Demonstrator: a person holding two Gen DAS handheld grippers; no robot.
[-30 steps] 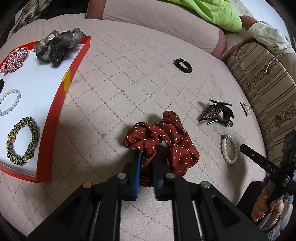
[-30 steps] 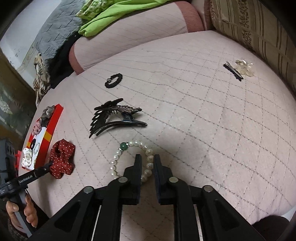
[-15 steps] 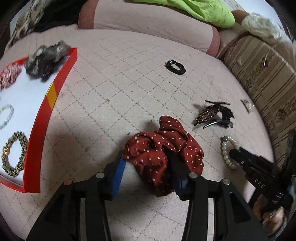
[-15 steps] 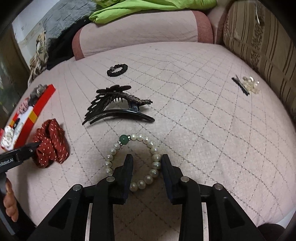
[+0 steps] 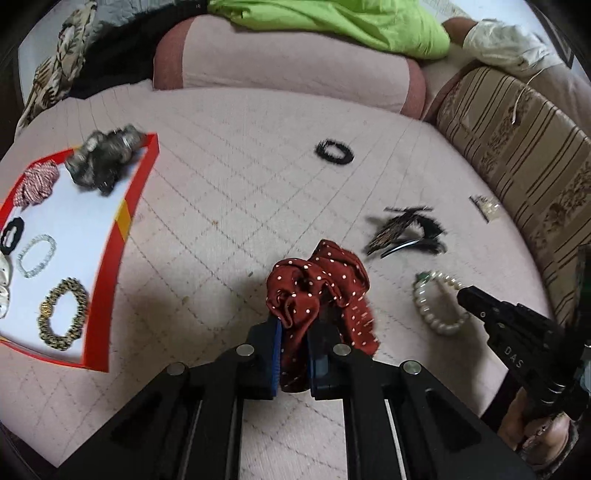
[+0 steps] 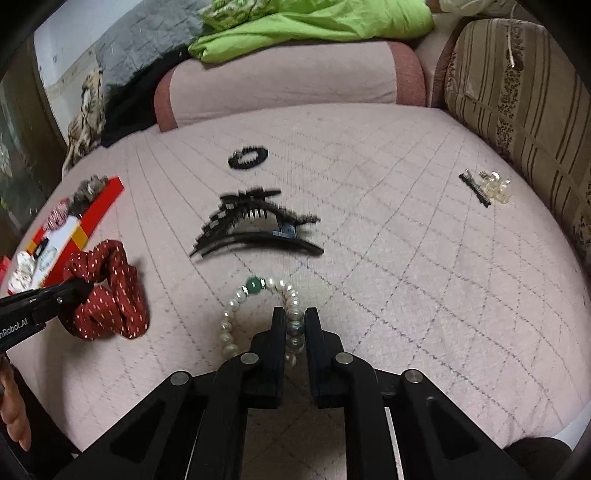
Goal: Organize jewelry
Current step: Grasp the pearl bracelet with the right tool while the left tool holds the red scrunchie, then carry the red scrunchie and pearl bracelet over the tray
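Left gripper [image 5: 293, 341] just clamped scrunchie [image 5: 317, 284] | right gripper [image 6: 294, 332] just clamped bracelet [image 6: 258, 314] | both right of tray [image 5: 122, 229], ready to carry.

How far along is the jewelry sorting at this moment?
Done: several pieces lie in the red tray. In hand: the left tool pinches the red dotted scrunchie; the right tool clamps the pearl bracelet. Left on the bed: black claw clip, black hair tie, clear clip.

A home bedroom: quilted pink bed [image 6: 406, 229], bolster pillow [image 5: 288, 66], striped cushion [image 6: 517, 99], strewn green garment [image 5: 332, 22].
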